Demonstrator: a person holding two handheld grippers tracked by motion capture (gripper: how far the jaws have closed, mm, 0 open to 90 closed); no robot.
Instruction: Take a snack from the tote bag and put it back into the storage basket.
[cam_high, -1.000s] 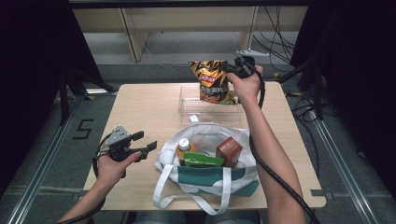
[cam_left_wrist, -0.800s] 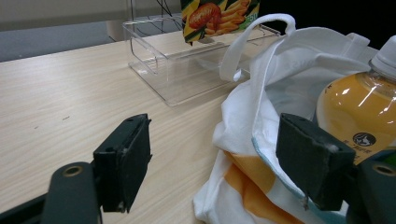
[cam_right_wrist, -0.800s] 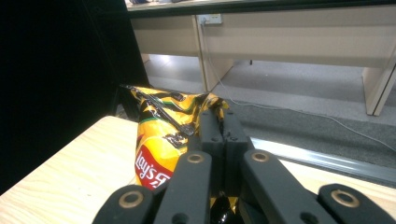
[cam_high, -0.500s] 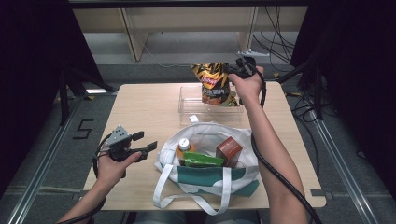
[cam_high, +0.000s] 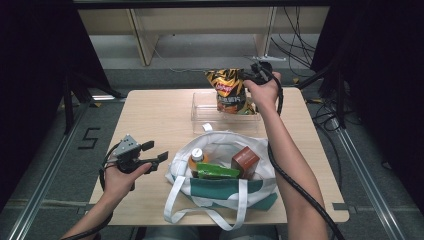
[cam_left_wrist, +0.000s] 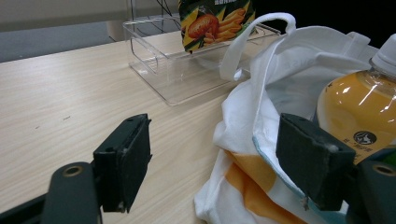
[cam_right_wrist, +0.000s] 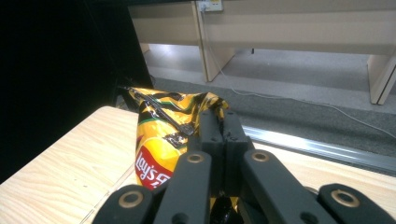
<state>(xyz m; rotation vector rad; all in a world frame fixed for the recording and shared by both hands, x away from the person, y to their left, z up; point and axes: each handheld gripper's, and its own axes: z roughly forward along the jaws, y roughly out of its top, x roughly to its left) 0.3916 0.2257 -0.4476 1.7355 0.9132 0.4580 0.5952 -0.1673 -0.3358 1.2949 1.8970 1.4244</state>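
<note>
The right gripper (cam_high: 248, 76) is clamped tight on the top edge of one chip bag (cam_high: 229, 90), holding it upright with its lower end down inside the single clear plastic bin (cam_high: 200, 114) at the far side of the table (cam_high: 150, 112). In the right gripper view the jaws sit pressed together on the crumpled foil of the bag (cam_right_wrist: 163, 140).

The left gripper (cam_high: 150, 152) hangs over the near left part of the table with its jaws spread wide and nothing between them, just beside the one white tote bag (cam_high: 220, 200). In the tote I count three things: one orange drink bottle (cam_high: 196, 159), one green packet (cam_high: 216, 171) and one brown box (cam_high: 245, 161).

Compared with a second ago, the chip bag sits a touch lower into the bin; the left hand has not shifted.
</note>
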